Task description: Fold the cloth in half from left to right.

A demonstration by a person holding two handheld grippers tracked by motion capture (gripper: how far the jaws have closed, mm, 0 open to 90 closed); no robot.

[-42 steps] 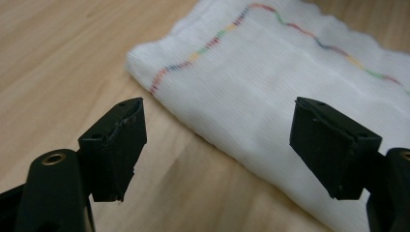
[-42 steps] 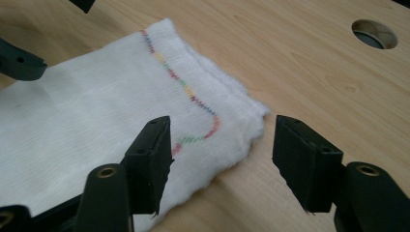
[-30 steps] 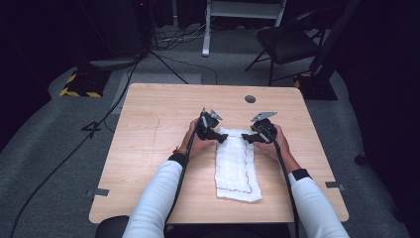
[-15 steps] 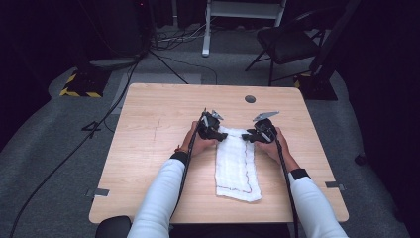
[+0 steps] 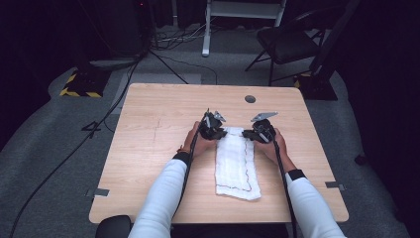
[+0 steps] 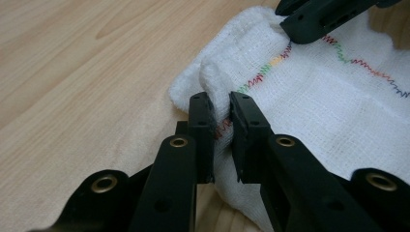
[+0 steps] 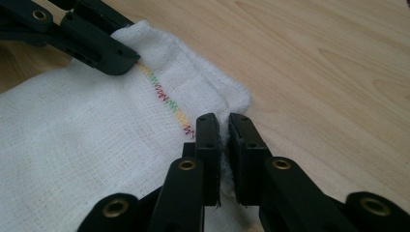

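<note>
Both grippers had just been closing over the last sec, & each ended up pinching the white cloth (image 5: 236, 166). Compared w/ the high view a sec ago, hands hadn't shifted; only the jaws went from spread to clamped.

Left gripper (image 6: 221, 113): jaws pressed nearly together w/ a raised fold of cloth squeezed between them, right at the cloth's far-left corner, beside the multicolour zigzag stitching (image 6: 263, 72). Right gripper (image 7: 222, 126): same story at the cloth's far-right corner, a thin ridge of fabric caught between the pads.

In the high view the left gripper (image 5: 214, 130) and right gripper (image 5: 257, 133) sat at the two far corners of the cloth, which lay as a long folded strip on the wooden table (image 5: 148, 129), running from the grippers back toward the person's side of the table. A round grommet (image 5: 250, 99) sat in the tabletop beyond the cloth's far-right corner.

Judgement: w/ both far corners now gripped, the grasp step looks done; next prob. a lift or a fold of that far edge toward the near end. Risk: thin layers could slip or only the top ply got caught.

No brand, label or readable writing seen; the stitching is decorative only.
</note>
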